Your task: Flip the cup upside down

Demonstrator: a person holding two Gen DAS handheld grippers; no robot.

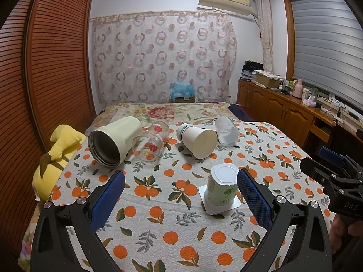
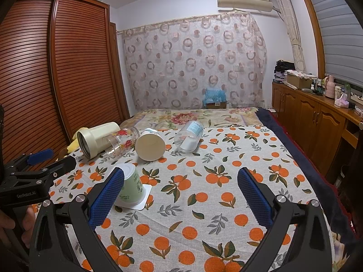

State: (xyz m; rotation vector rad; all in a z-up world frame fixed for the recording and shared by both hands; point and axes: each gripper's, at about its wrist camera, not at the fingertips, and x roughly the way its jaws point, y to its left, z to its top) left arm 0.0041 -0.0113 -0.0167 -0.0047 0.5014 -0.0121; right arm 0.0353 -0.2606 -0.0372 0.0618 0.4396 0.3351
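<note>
Your left gripper (image 1: 180,189) has its jaws wide open, and they hold nothing. The green cup (image 1: 223,185) stands upside down on the cloth (image 1: 163,226) between the two blue pads. It sits close beside the right pad (image 1: 254,195), and you cannot tell if they touch. Its white bottom faces up and its wide square rim lies flat on the cloth. There is green writing on its side, but it is too small to read.

Your right gripper (image 2: 180,189) is wide open too, and its jaws are empty. From this side the green cup (image 2: 130,185) is partly hidden behind the left pad (image 2: 106,195). The rest of the space between these jaws shows only the cloth (image 2: 204,204) with its orange fruit and leaves.

Each gripper shows up in the other camera. The left one (image 2: 40,158) has white letters that read "GenRobot.AI". The right one (image 1: 329,165) shows "DAS", and the rest is cut off.

Four more cups lie on their sides farther back on the cloth. The big cream cup (image 1: 113,142) has its dark mouth toward you. Next to it is a glass (image 1: 150,145) with red and yellow pictures on it. Then comes a paper cup (image 1: 197,139) with stripes near its rim. Last is a clear plastic cup (image 1: 226,131), and its label is too blurry to read.

A yellow pillow (image 1: 54,158) lies at the left edge of the bed.
</note>
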